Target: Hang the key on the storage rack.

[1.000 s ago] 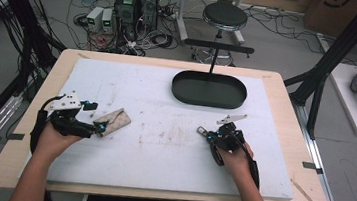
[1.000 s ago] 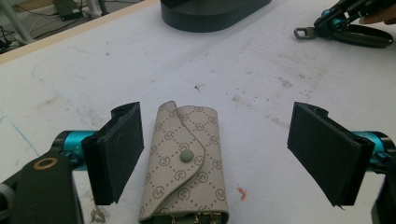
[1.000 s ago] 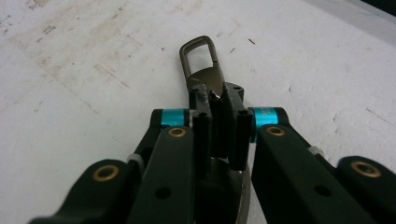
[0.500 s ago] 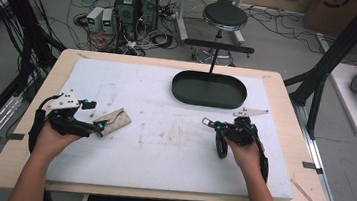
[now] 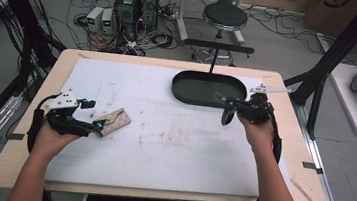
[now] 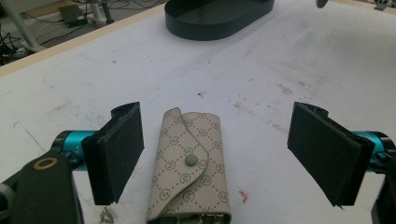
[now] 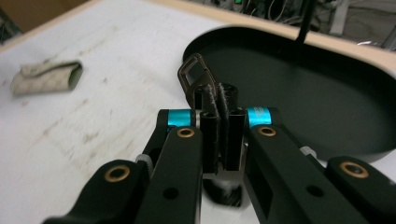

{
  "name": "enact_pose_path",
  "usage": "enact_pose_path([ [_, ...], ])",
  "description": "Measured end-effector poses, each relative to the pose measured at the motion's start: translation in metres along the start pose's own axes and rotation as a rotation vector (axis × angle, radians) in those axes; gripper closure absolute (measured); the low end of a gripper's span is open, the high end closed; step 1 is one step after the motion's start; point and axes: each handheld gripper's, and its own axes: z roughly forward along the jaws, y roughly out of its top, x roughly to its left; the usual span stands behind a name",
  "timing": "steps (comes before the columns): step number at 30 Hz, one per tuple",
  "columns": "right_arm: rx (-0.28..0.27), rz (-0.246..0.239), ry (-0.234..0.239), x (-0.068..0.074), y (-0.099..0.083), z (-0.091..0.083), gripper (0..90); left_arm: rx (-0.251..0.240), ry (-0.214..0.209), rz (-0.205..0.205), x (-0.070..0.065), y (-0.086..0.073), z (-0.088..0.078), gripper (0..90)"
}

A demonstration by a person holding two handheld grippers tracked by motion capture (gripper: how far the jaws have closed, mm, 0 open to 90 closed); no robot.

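Right now right gripper (image 7: 219,100) is clamped on a metal clip (image 7: 194,74) above the tray (image 5: 187,94); left gripper (image 6: 229,158) gapes wide around the wallet (image 6: 189,172).

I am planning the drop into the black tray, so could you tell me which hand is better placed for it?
The right. The right gripper is shut on a small metal clip beside the black tray, while the left gripper stands open around the wallet, far from it.

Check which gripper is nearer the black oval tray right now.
Right. The right gripper, shut on a small brown clip, hangs at the tray's near rim. The left gripper sits far off, open around the patterned key pouch.
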Motion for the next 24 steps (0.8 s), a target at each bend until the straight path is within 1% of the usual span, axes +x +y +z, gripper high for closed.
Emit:
enact_pose_path([
  [2, -0.021, 0.019, -0.002, -0.005, 0.009, 0.0, 89.2, 0.0, 0.001, -0.003, 0.0, 0.0, 0.0, 18.4],
  [3, -0.025, 0.022, -0.014, -0.01, 0.019, -0.001, 89.2, -0.001, 0.001, -0.006, 0.0, -0.001, 0.001, 18.4],
  [4, -0.025, 0.022, -0.014, -0.01, 0.019, -0.001, 89.2, 0.003, 0.001, -0.002, 0.0, 0.0, 0.001, 18.4],
  [5, -0.036, 0.02, -0.028, -0.014, 0.029, 0.0, 89.2, 0.003, 0.0, -0.004, 0.0, -0.001, 0.001, 18.4],
  [6, -0.036, 0.02, -0.028, -0.014, 0.029, 0.0, 89.2, 0.003, 0.0, -0.004, 0.0, -0.001, 0.001, 18.4],
  [7, -0.045, 0.018, -0.042, -0.018, 0.04, 0.001, 89.2, 0.003, 0.0, -0.004, 0.0, -0.001, 0.002, 18.4],
  [8, -0.045, 0.018, -0.042, -0.018, 0.04, 0.001, 89.2, 0.009, 0.0, -0.002, 0.001, -0.001, 0.002, 18.4],
  [10, -0.047, 0.022, -0.047, -0.023, 0.05, 0.003, 89.2, 0.008, 0.001, -0.006, 0.001, -0.002, 0.003, 18.4],
  [11, -0.058, 0.025, -0.062, -0.027, 0.059, 0.006, 89.1, 0.013, 0.001, -0.005, 0.001, -0.002, 0.003, 18.4],
  [12, -0.058, 0.025, -0.062, -0.027, 0.059, 0.006, 89.1, 0.013, 0.001, -0.005, 0.001, -0.002, 0.003, 18.4],
  [13, -0.055, 0.026, -0.078, -0.031, 0.067, 0.011, 89.1, 0.01, -0.001, -0.01, 0.002, -0.003, 0.003, 18.4],
  [15, -0.062, 0.03, -0.085, -0.034, 0.07, 0.013, 89.1, 0.011, 0.0, -0.015, 0.002, -0.003, 0.003, 18.4],
  [16, -0.061, 0.042, -0.099, -0.039, 0.076, 0.017, 89.1, 0.01, 0.001, -0.02, 0.003, -0.003, 0.003, 18.4],
  [18, -0.061, 0.047, -0.12, -0.044, 0.082, 0.02, 89.2, 0.016, 0.002, -0.021, 0.003, -0.004, 0.004, 18.4],
  [19, -0.07, 0.052, -0.135, -0.047, 0.084, 0.022, 89.1, 0.016, 0.002, -0.021, 0.003, -0.004, 0.004, 18.4],
  [21, -0.067, 0.066, -0.151, -0.053, 0.089, 0.024, 89.2, 0.012, 0.0, -0.022, 0.003, -0.004, 0.004, 18.4],
  [23, -0.061, 0.078, -0.157, -0.059, 0.094, 0.027, 89.1, 0.01, 0.002, -0.02, 0.004, -0.004, 0.003, 18.4],
  [24, -0.061, 0.078, -0.157, -0.059, 0.094, 0.027, 89.1, 0.01, 0.002, -0.02, 0.004, -0.004, 0.003, 18.4],
])
